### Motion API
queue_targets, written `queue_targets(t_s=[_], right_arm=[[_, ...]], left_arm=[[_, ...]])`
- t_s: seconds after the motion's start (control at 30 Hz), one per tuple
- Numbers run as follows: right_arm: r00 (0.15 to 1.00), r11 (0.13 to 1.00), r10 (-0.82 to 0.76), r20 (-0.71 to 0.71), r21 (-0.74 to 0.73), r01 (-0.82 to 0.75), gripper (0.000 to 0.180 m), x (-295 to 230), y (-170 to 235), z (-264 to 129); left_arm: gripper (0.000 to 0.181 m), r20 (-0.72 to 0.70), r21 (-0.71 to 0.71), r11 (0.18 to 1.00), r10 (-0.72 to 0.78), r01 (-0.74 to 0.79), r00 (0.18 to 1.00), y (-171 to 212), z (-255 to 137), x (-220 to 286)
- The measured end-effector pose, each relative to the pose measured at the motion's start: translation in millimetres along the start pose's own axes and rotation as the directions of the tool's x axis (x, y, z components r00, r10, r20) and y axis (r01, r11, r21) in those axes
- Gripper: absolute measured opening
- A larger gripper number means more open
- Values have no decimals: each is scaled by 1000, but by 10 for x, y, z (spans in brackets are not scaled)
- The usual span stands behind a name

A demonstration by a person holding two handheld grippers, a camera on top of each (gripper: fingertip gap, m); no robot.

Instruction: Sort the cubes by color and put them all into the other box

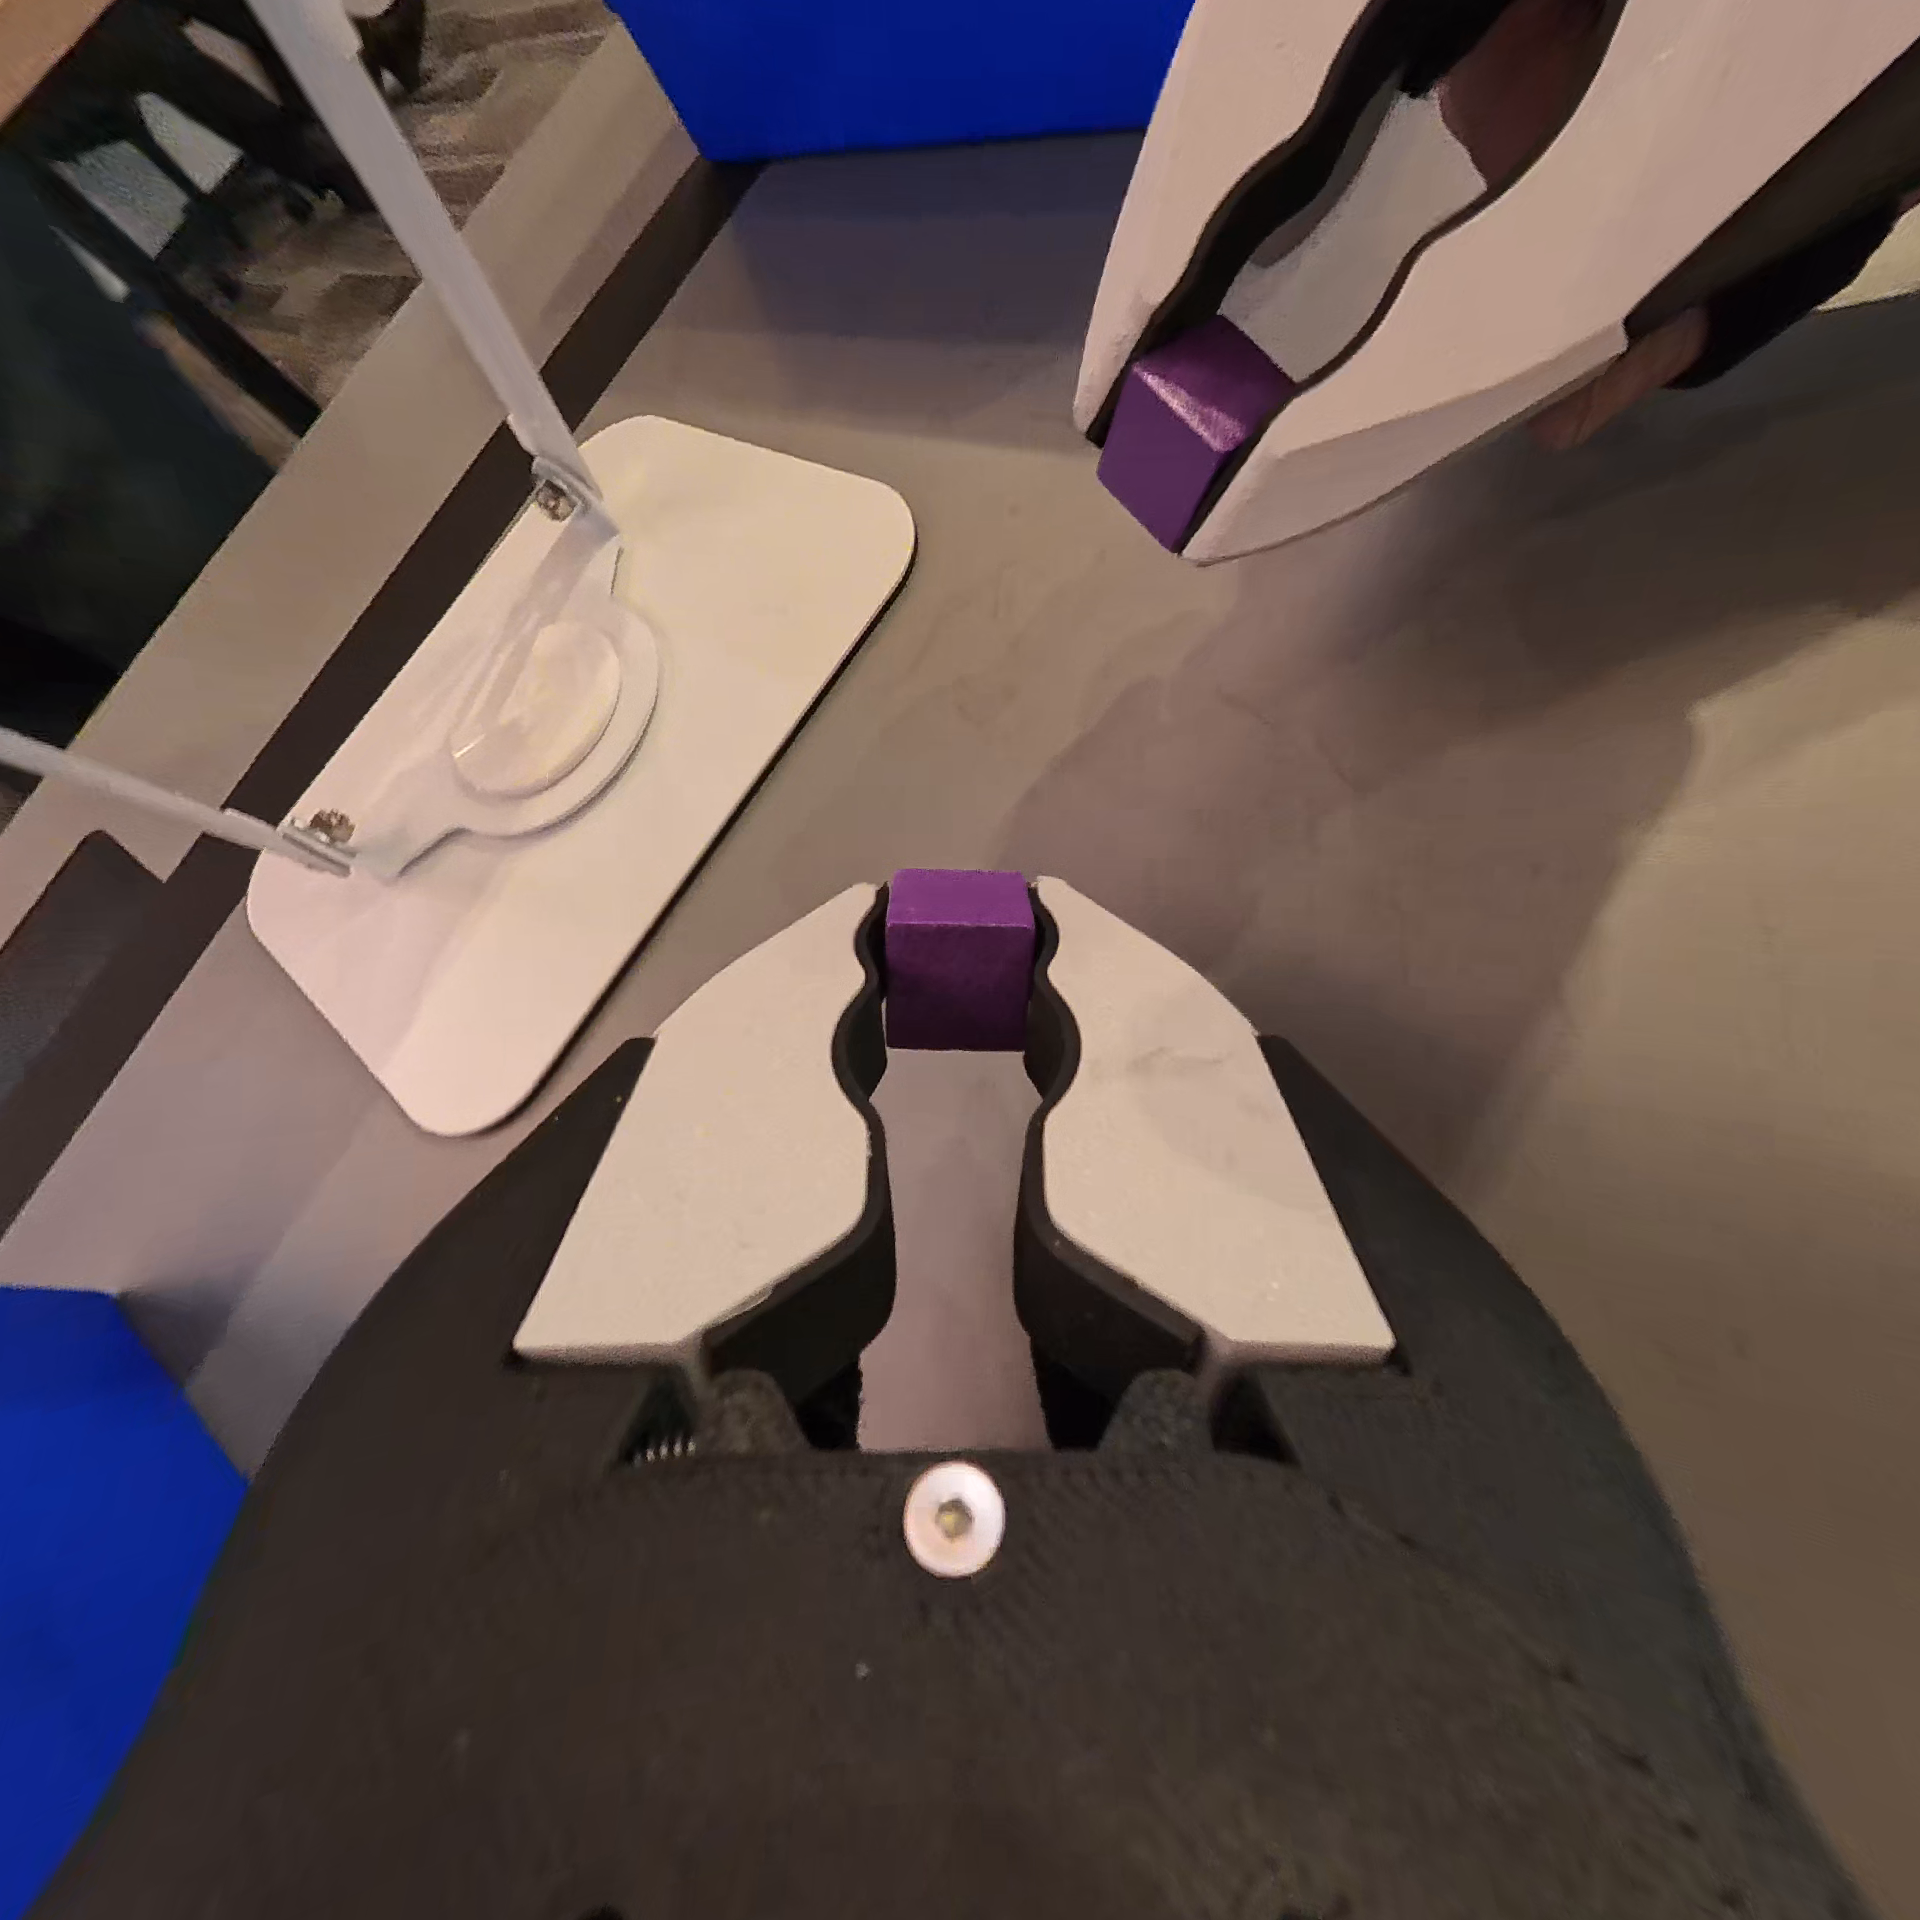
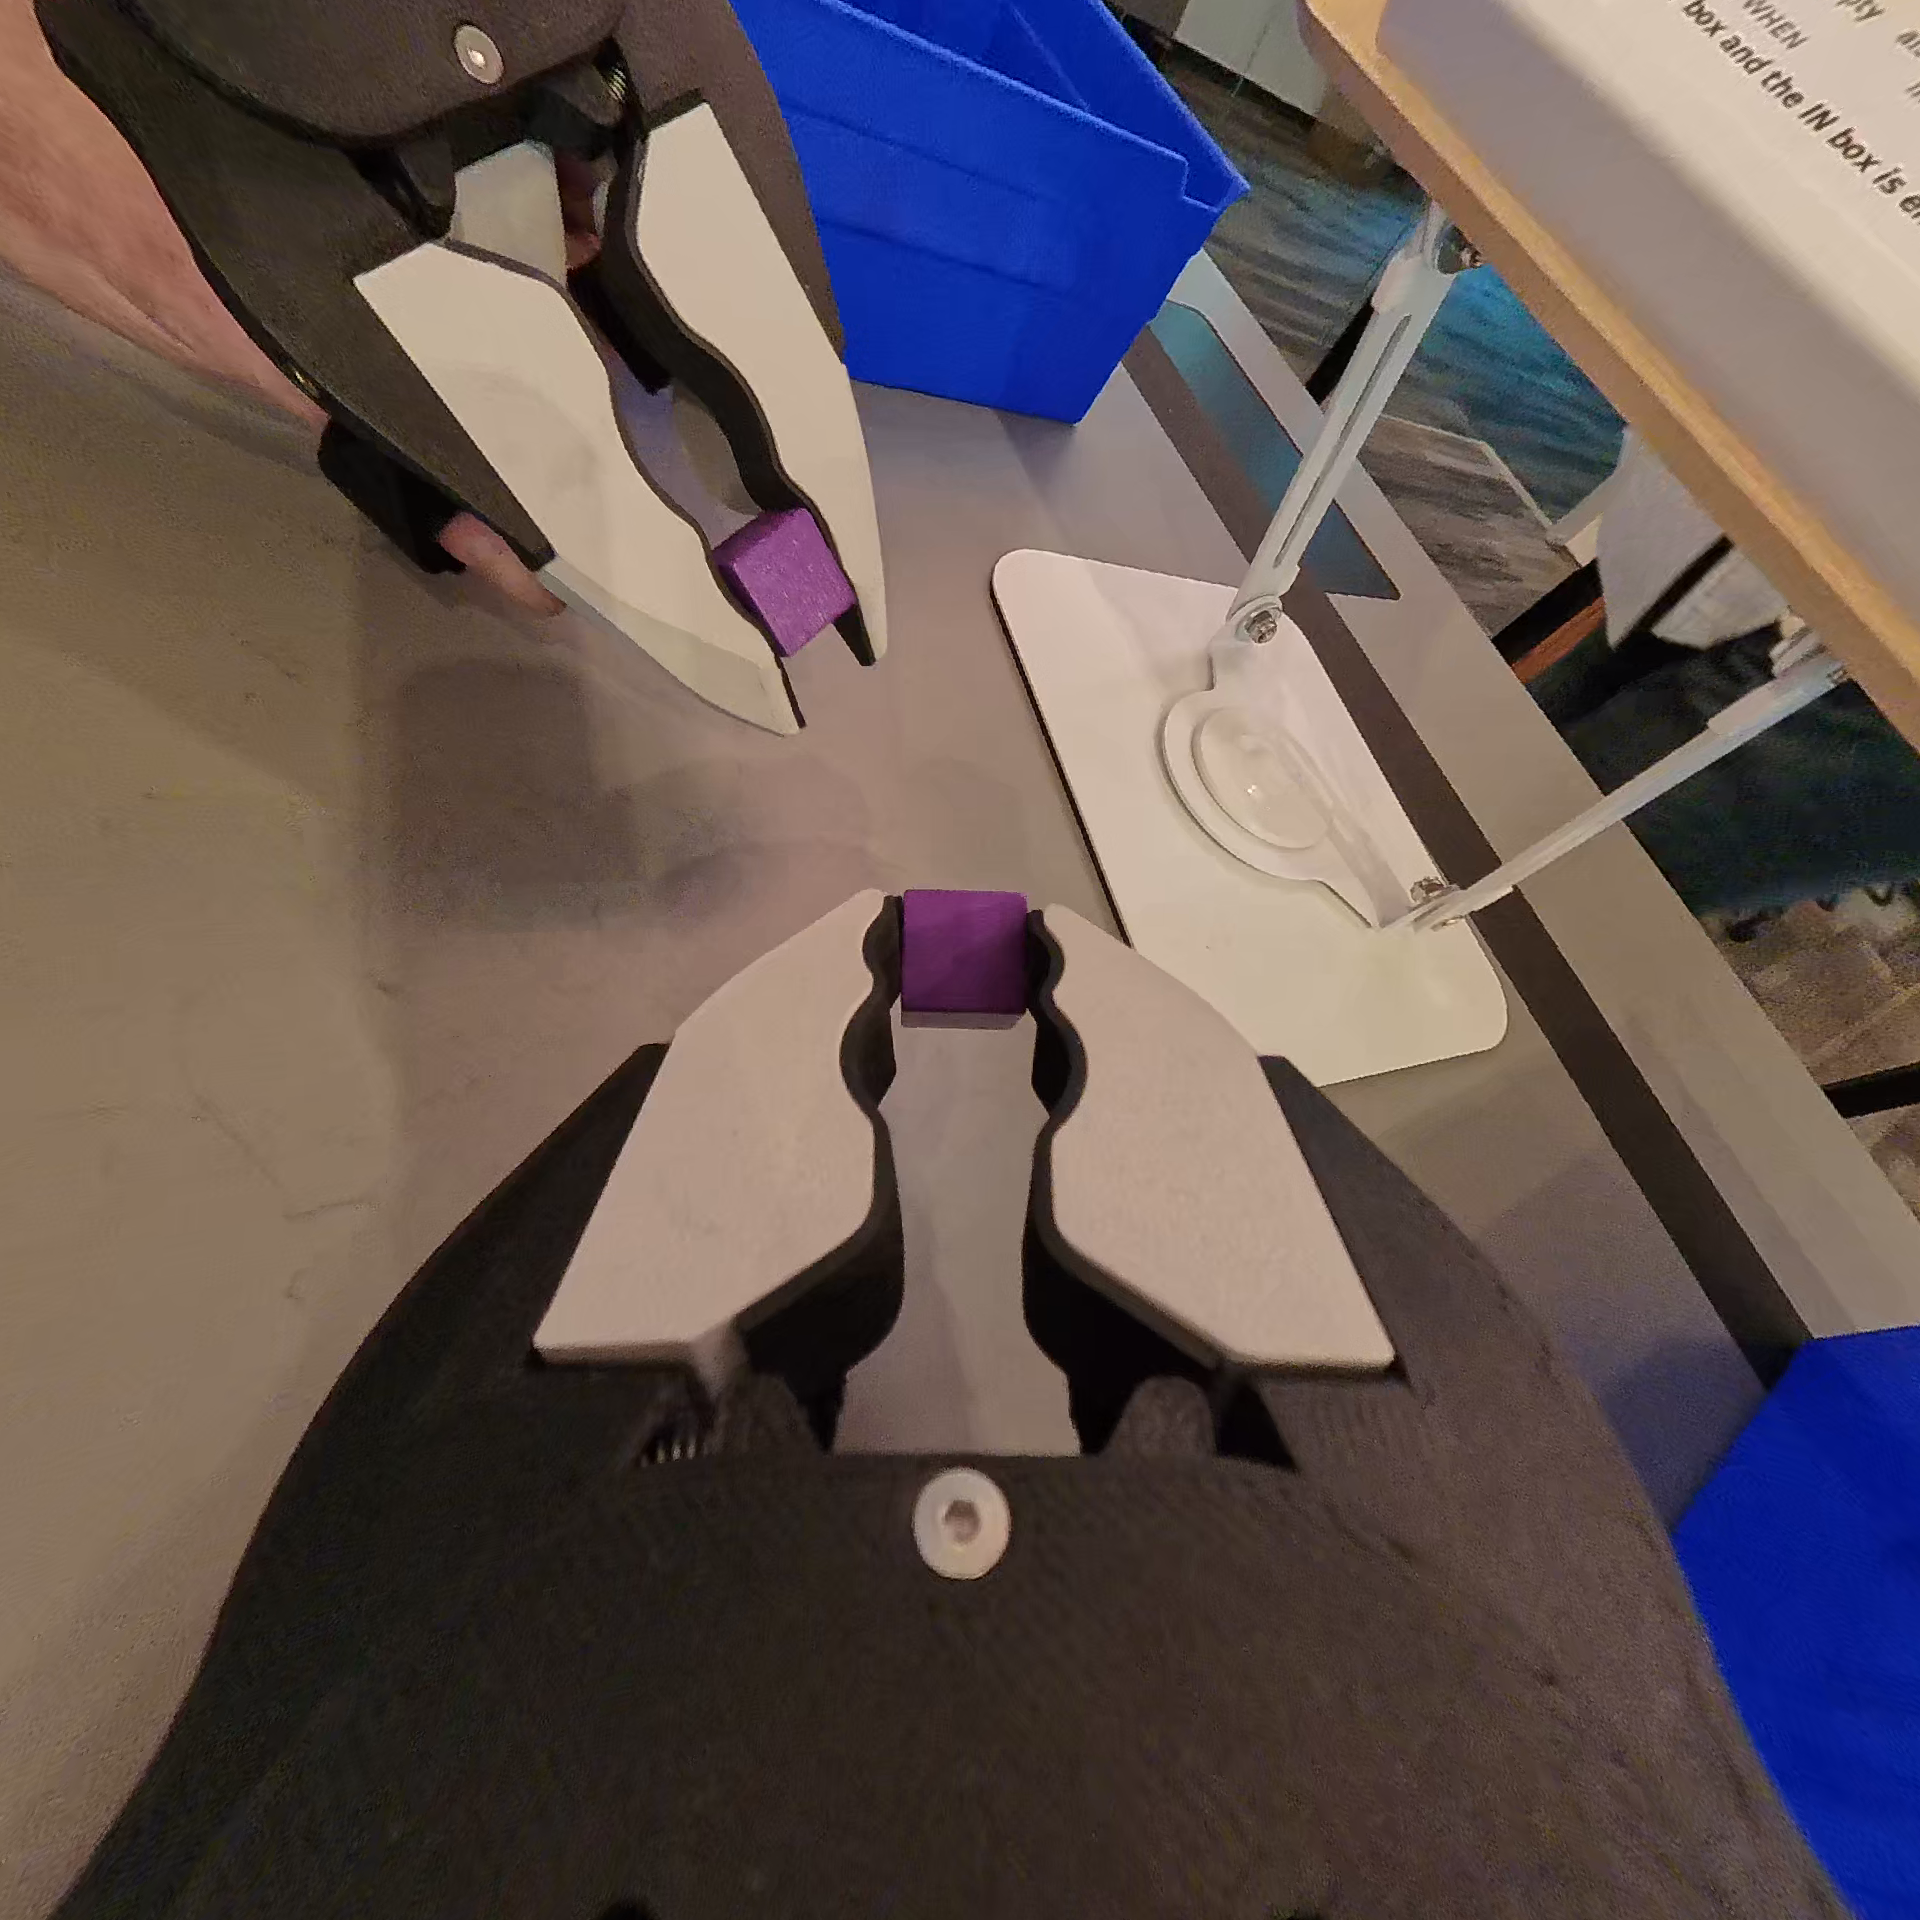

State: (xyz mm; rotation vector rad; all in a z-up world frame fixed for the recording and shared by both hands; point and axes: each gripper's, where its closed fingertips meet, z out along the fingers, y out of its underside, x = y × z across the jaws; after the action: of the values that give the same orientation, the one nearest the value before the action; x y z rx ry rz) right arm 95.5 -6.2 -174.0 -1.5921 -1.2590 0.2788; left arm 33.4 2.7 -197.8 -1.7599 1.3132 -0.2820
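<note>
My left gripper [image 1: 957, 904] is shut on a purple cube [image 1: 956, 961] and holds it above the grey table. My right gripper [image 2: 961, 920] is shut on a second purple cube [image 2: 961, 954], also above the table. Each gripper shows in the other's view: the right one [image 1: 1195, 499] at the upper right with its cube [image 1: 1179, 442], the left one [image 2: 831, 675] at the upper left with its cube [image 2: 784, 582]. A blue box [image 2: 987, 239] stands behind the left gripper. Another blue box [image 1: 894, 73] stands at the far end in the left wrist view.
A white stand base [image 1: 623, 748] with clear arms sits on the table near its dark edge; it also shows in the right wrist view [image 2: 1122, 727]. Blue box corners show low at the frame edges [image 1: 94, 1558] [image 2: 1829, 1558]. A wooden board with a white sheet [image 2: 1662, 208] hangs at upper right.
</note>
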Motion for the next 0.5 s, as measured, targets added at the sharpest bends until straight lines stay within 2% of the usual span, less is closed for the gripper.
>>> queue_targets(t_s=[0.13, 0.27, 0.5], right_arm=[[1000, 1000, 11, 0, -1, -11, 23, 10, 18, 7], [1000, 1000, 14, -10, 12, -14, 23, 30, -16, -8], [999, 999, 44, -23, 10, -44, 23, 44, -31, -32]], left_arm=[[22, -43, 28, 999, -34, 35, 998, -35, 46, 54], [22, -24, 21, 1000, -20, 20, 1000, 29, -27, 55], [22, -75, -4, 997, -77, 76, 994, 91, -92, 66]])
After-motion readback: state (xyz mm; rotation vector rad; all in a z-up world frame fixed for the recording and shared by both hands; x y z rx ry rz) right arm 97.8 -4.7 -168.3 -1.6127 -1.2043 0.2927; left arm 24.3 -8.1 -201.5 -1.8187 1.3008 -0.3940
